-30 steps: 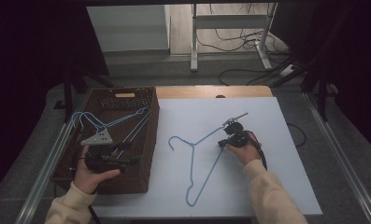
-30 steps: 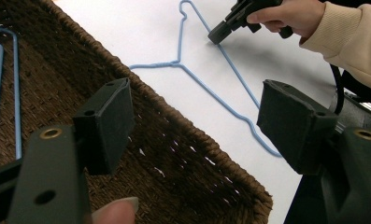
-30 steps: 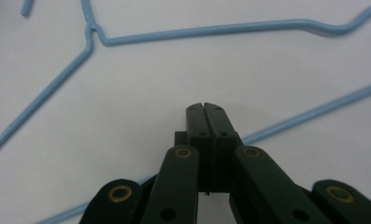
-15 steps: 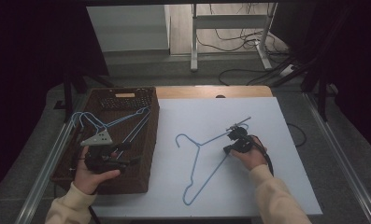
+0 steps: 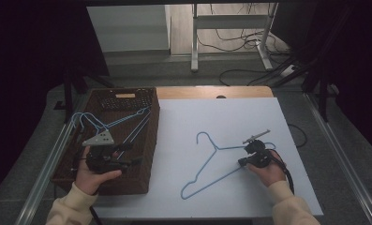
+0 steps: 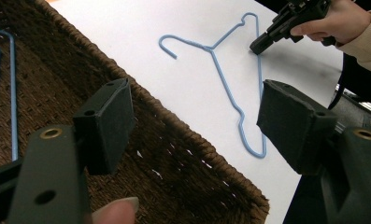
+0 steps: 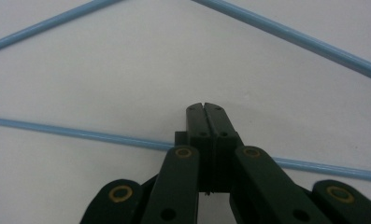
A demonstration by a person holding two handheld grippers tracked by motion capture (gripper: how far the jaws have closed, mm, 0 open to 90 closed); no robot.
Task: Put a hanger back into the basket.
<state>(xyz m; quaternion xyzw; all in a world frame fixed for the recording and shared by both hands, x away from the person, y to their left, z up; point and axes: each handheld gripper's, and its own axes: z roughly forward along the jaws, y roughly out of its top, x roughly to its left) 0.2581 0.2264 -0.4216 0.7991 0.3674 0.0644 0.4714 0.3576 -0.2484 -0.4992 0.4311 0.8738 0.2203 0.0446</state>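
A light-blue wire hanger point(image 5: 216, 150) lies flat on the white mat point(image 5: 212, 112), its hook toward the far left. My right gripper point(image 5: 240, 164) is shut on the hanger's long bottom bar; in the right gripper view the closed jaws point(image 7: 205, 109) pinch that bar point(image 7: 80, 134). My left gripper point(image 5: 135, 162) is held over the brown wicker basket point(image 5: 153, 140) with its jaws wide apart and nothing between them point(image 6: 192, 107). From the left gripper view the hanger point(image 6: 220, 65) and the right gripper point(image 6: 260, 46) show beyond the basket rim point(image 6: 174, 135).
Several more blue hangers point(image 5: 113, 124) lie in the basket, their hooks past its left edge. Metal rails run along both table sides point(image 5: 343, 159). Cables and a stand's legs lie on the floor beyond the table's far edge.
My right gripper has moved to the right and dragged the hanger across the mat with it. The left hand and its gripper have stayed put over the basket.
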